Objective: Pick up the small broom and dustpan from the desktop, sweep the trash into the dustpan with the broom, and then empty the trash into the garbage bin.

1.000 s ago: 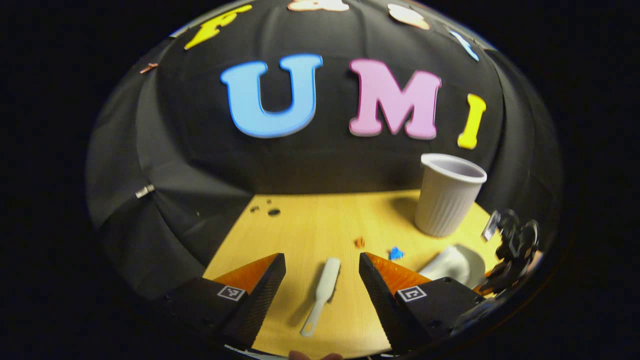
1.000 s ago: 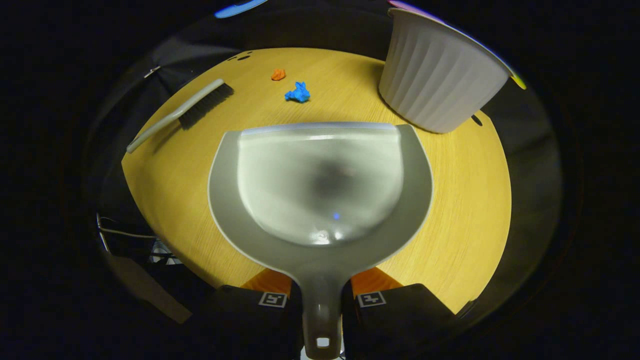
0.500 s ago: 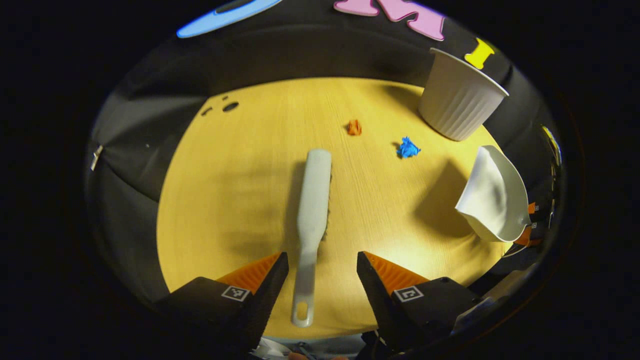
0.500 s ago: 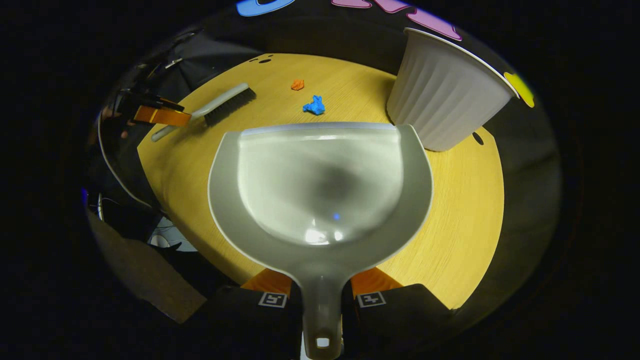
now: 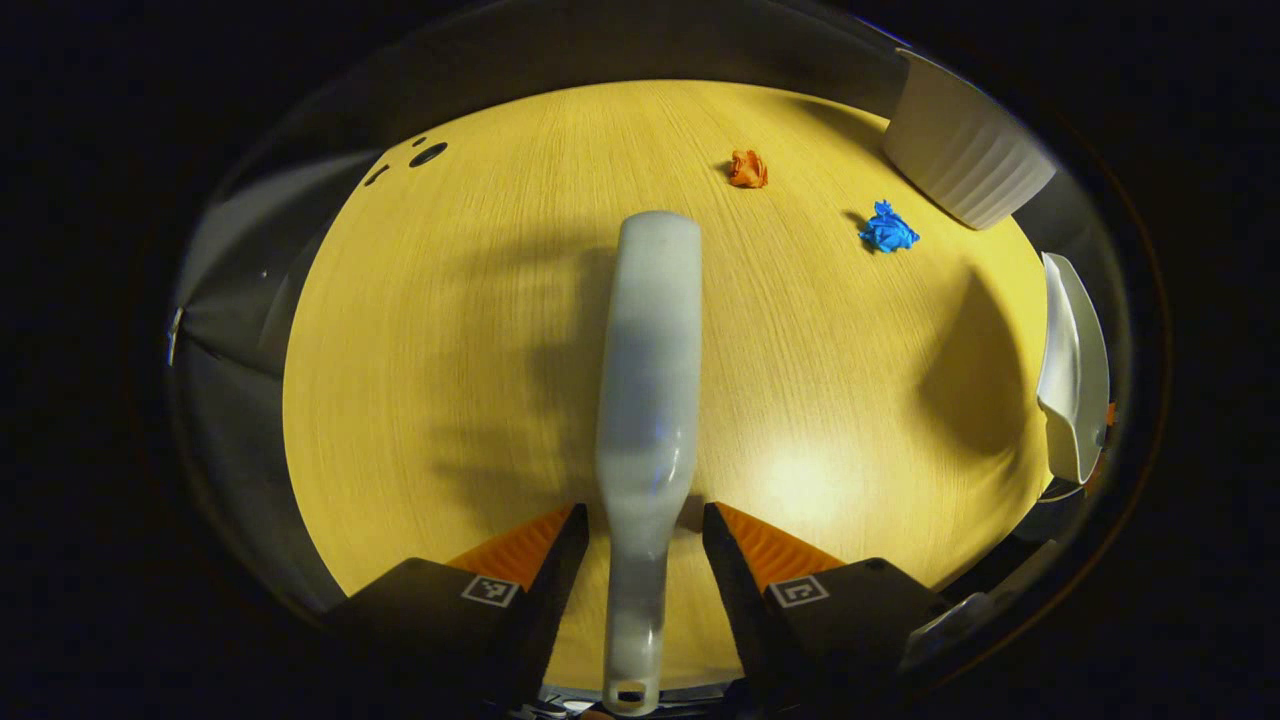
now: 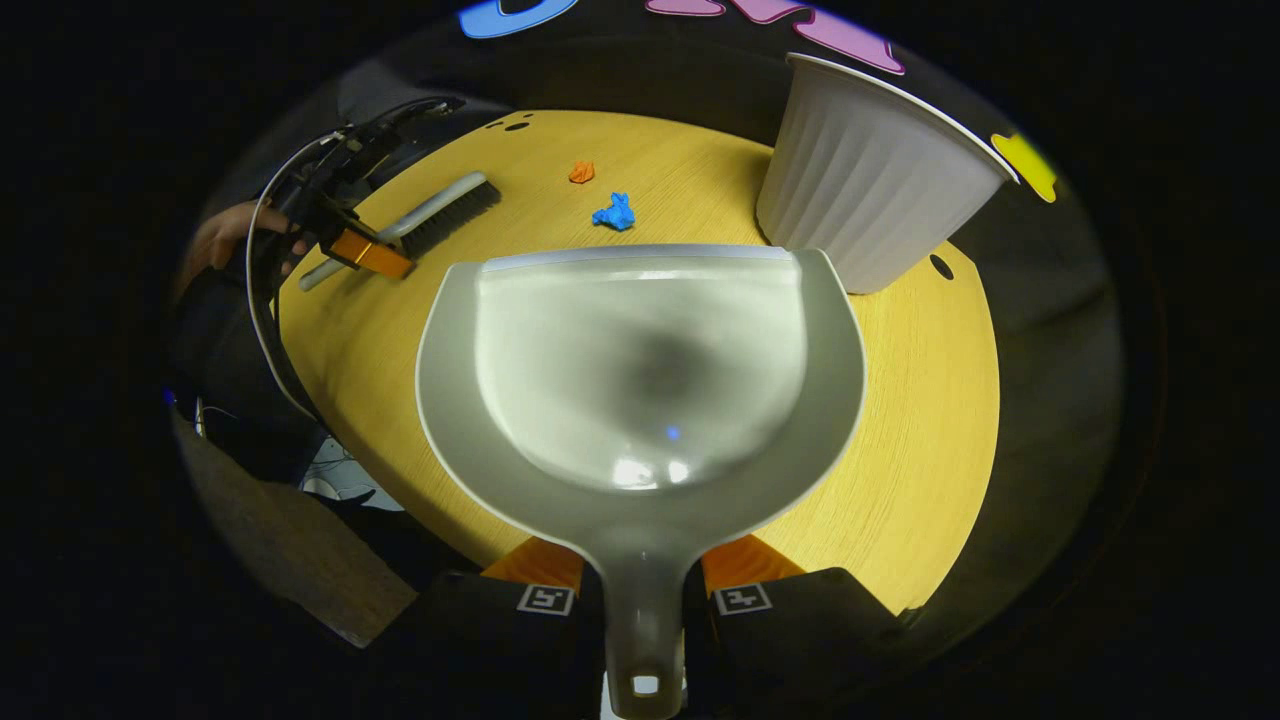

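The light is dim and warm, and the yellow tabletop [image 5: 480, 380] glows brightest near the lower middle of the left gripper view. Soft dark shadows lie beside the broom [image 5: 650, 400]. The dustpan [image 6: 640, 380] looks blurry with small shiny spots. Edges bend round and go dark

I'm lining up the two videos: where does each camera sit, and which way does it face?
Left gripper view: rides on the left tongs, looking down along the broom handle between its open fingers onto the table.
Right gripper view: rides on the right tongs, which clamp the dustpan handle, facing the bin; a hand shows at left.
Shared: broom, dustpan, bin, orange scrap, blue scrap.
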### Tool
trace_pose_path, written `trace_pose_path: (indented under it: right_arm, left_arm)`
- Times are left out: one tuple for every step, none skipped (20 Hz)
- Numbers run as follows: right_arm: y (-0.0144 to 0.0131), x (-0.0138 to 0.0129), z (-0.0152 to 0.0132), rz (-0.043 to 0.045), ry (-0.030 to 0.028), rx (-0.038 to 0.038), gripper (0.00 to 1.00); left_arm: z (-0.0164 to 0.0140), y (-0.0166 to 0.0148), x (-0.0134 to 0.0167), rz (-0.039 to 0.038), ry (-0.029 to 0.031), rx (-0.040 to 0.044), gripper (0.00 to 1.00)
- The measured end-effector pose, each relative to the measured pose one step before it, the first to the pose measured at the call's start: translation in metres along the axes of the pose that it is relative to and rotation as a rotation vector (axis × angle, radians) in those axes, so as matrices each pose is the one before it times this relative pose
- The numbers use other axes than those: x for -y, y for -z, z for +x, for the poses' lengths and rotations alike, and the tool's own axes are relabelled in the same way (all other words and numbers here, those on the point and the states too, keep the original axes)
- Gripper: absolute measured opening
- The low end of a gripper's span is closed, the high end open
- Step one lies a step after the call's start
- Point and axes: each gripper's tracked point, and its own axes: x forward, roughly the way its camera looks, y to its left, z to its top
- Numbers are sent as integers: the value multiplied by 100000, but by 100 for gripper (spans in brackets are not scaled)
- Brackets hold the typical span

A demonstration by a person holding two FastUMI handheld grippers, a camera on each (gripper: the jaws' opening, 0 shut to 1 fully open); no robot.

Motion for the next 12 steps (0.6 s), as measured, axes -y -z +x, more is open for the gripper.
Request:
trace_pose_path:
  right_arm:
    - [-18, 13, 68, -38, -137, -189, 36]
    - [-123, 19, 39, -166, -33, -148, 36]
    - [-45, -4, -44, -232, -134, -271, 36]
    - [-83, 12, 36, -365, -253, -478, 36]
    - [-47, -9, -53, -429, -189, -311, 36]
    - [-112, -26, -28, -614, -307, -721, 36]
    - [29, 43, 77, -816, -276, -1215, 36]
    - [-42, 1, 127, -959, -257, -1754, 36]
    - [-36, 32, 147, -877, -179, -2510, 36]
    - [34, 47, 87, -844, -554, -3110, 36]
    - [30, 4, 488, -729, -795, -3080, 36]
    - [-138, 32, 299, -399, -675, -2615, 36]
  left_arm:
    - [161, 6, 43, 202, 234, -752, 73]
    - [-28, -198, 250, 155, 1060, 613, 66]
    - [103, -107, -4, 515, 53, 161, 63]
    - [29, -197, -27, 861, -356, 261, 53]
    - [-70, -240, -258, 1343, -1297, -259, 43]
    - [-114, 197, -406, 1759, -2293, -1173, 37]
    - [-99, -367, -392, 1424, -2150, 186, 30]
    - [-210, -777, -72, 1441, -214, 2293, 27]
    - [-265, -1325, -231, 1006, 217, 2975, 27]
    - [-179, -1320, -485, 547, -855, 2853, 26]
    - [-141, -1571, -521, 841, -754, 2102, 28]
    - [1, -1674, -394, 1354, -1231, 2414, 25]
